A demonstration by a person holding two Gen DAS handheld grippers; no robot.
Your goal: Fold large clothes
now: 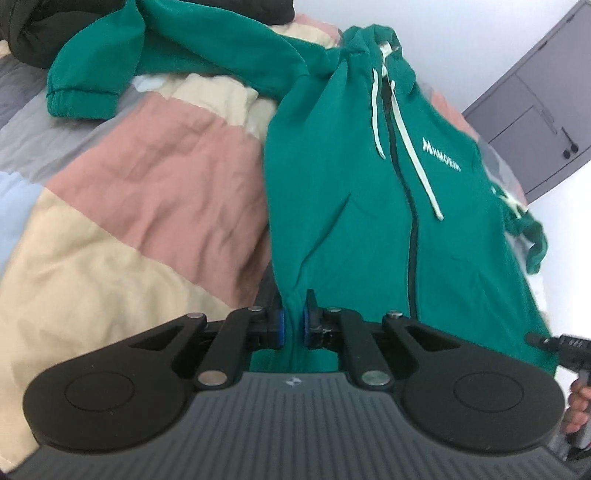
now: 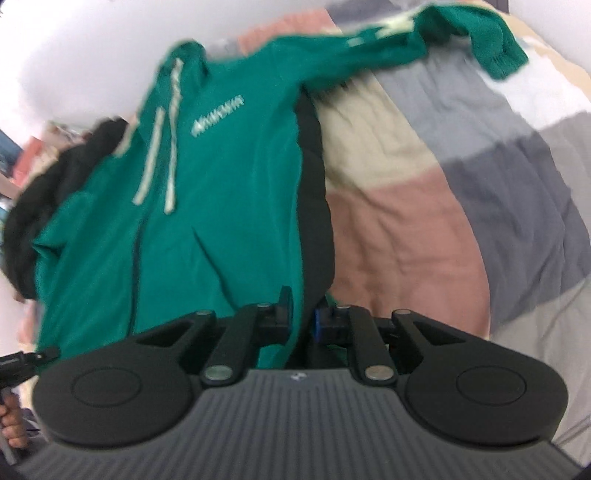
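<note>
A: What is seen from the left wrist?

B: A green zip hoodie (image 1: 354, 206) is stretched out over a patchwork quilt (image 1: 155, 192) of pink, cream, grey and pale blue blocks. Its bottom hem is pinched between the blue pads of the left gripper (image 1: 293, 325), whose jaws are pressed almost together with the cloth caught between them.

A: And the rest of the garment?

B: The zip is closed down the middle, two pale drawstrings (image 1: 413, 147) are laid along the chest, and white lettering (image 1: 441, 157) is printed beside them. One sleeve (image 1: 122, 70) is spread far off to the upper left, its cuff resting on the quilt. A dark garment (image 1: 33, 33) is heaped in the top left corner, and a grey cabinet (image 1: 535, 122) is seen at the right against a white wall.

A: Is the other tool shown?

B: Its tip and a hand (image 1: 578, 410) are visible at the right edge.

A: What is given by the right wrist view?

B: The picture is blurred. The right gripper (image 2: 301, 321) is closed likewise on the hem at the hoodie's other bottom corner, green fabric being gripped between the pads. The other sleeve (image 2: 443, 40) is flung toward the upper right over the quilt.
</note>
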